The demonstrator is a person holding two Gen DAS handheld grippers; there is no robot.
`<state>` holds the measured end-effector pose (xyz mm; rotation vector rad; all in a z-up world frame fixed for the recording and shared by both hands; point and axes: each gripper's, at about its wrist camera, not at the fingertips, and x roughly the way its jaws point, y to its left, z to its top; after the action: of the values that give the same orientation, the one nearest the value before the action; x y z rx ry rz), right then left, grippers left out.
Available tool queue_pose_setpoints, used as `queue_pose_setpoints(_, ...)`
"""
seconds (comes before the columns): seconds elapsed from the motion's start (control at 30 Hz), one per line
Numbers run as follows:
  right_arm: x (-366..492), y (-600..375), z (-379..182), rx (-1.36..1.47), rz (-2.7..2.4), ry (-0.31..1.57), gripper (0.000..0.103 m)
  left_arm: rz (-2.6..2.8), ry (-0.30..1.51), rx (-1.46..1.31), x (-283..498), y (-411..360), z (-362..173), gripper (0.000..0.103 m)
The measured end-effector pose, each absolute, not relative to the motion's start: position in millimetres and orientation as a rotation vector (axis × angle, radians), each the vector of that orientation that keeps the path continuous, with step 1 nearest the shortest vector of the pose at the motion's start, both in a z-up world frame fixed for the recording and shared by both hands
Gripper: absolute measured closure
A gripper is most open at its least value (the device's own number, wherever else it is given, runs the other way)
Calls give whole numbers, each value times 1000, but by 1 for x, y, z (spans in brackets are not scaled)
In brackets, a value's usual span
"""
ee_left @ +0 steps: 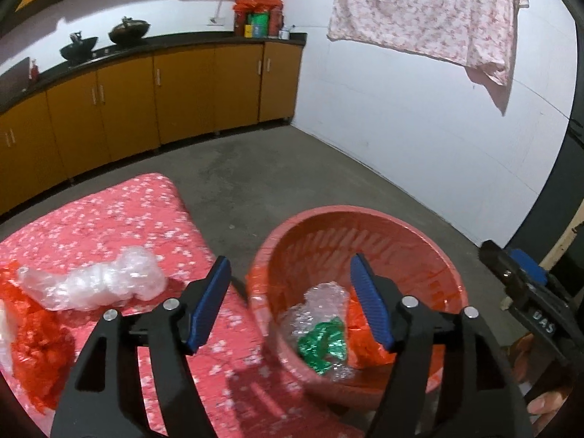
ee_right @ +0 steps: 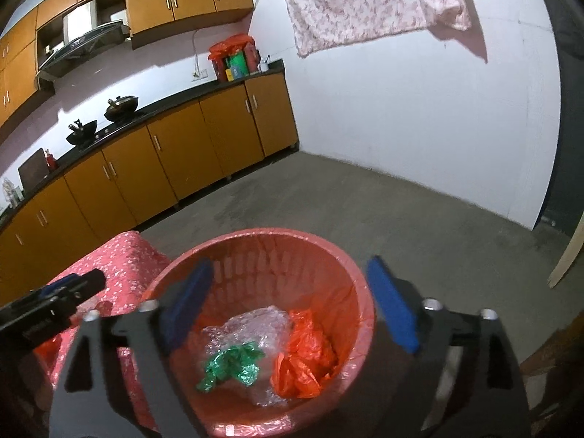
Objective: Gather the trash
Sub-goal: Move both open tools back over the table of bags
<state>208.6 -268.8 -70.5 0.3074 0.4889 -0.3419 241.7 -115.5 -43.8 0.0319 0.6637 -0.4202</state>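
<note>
A red plastic basket (ee_left: 365,219) (ee_right: 350,266) stands on the floor beside a low table with a red flowered cloth (ee_left: 109,215) (ee_right: 127,255). Inside lie a green foil wrapper (ee_left: 323,346) (ee_right: 233,365), clear bubble wrap (ee_left: 321,303) (ee_right: 255,325) and an orange plastic bag (ee_left: 365,346) (ee_right: 306,357). On the cloth lie a wad of bubble wrap (ee_left: 106,281) and an orange bag (ee_left: 33,343). My left gripper (ee_left: 290,304) is open and empty, over the gap between table and basket. My right gripper (ee_right: 292,310) is open and empty above the basket.
Orange kitchen cabinets (ee_left: 146,102) (ee_right: 164,160) with a dark counter and two woks line the far wall. A flowered cloth (ee_left: 427,11) (ee_right: 365,3) hangs on the white wall. The concrete floor (ee_left: 292,175) lies between. The right gripper (ee_left: 522,292) shows at the left wrist view's right edge.
</note>
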Motion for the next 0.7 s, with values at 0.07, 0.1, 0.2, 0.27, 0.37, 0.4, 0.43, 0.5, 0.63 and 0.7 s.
queue_pose_setpoints(0.07, 207, -263, -66, 289, -348, 477, 6, -401, 654, 31, 238, -109, -41, 30)
queue_pose_setpoints(0.1, 206, -258, -64, 275, -351, 474, 4, -388, 646, 27, 236, -104, -38, 27)
queue_pose_setpoints(0.2, 207, -249, -59, 243, -346, 483, 4, -360, 627, 23, 229, -90, -33, 22)
queue_pose_setpoints(0.27, 208, -239, -56, 211, -340, 493, 4, -328, 606, 26, 223, -77, -28, 17)
queue_pose_setpoints(0.37, 205, -220, -52, 168, -323, 478, 4, -289, 586, 16, 216, -58, -23, 13)
queue_pose_setpoints(0.4, 205, -217, -50, 161, -313, 473, 4, -272, 577, 8, 212, -47, -21, 12)
queue_pose_setpoints(0.43, 204, -209, -48, 150, -289, 468, 4, -251, 567, 3, 208, -38, -19, 10)
queue_pose_setpoints(0.5, 204, -196, -45, 135, -258, 465, 4, -202, 546, 0, 199, -15, -17, 8)
queue_pose_setpoints(0.63, 202, -159, -39, 104, -157, 458, 4, -90, 521, 3, 179, 31, -19, 7)
queue_pose_setpoints(0.7, 202, -136, -39, 99, -88, 466, 4, -25, 520, 5, 169, 56, -24, 6)
